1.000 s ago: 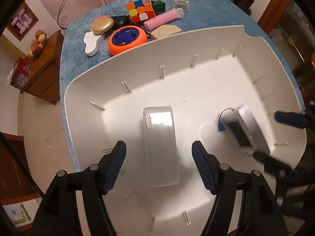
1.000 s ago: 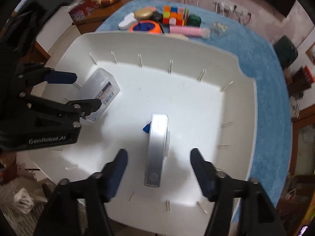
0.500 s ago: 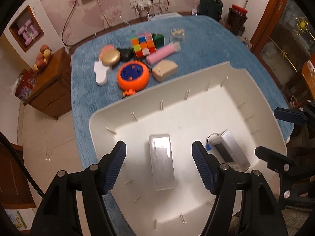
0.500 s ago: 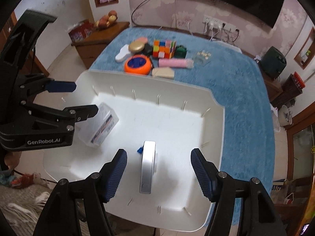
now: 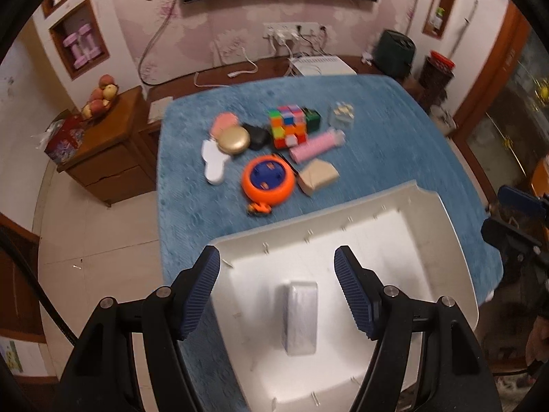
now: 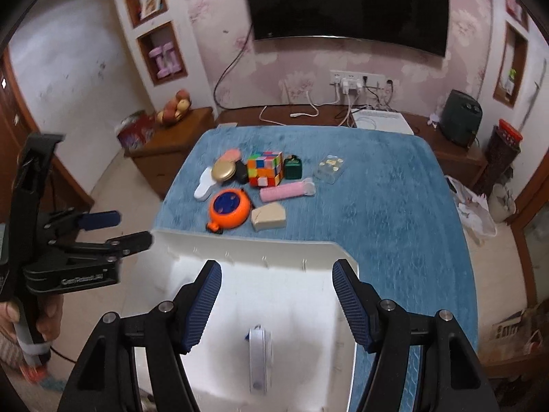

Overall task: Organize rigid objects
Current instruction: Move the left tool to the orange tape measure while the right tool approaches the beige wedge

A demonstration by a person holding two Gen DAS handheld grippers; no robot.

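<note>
Left wrist view: the left gripper (image 5: 277, 290) hangs above the white bin (image 5: 456, 267), fingers spread and gripping nothing. A clear plastic box (image 5: 301, 316) lies on the bin floor between them. Far on the blue cloth (image 5: 394, 144) sit a colour cube (image 5: 287, 126), an orange round toy (image 5: 268, 181) and a pink tube (image 5: 315, 145).

Right wrist view: the right gripper (image 6: 277, 300) is spread wide too, empty, over a silver device (image 6: 258, 360) in the bin. The other gripper shows at the left, jaws apart.
</note>
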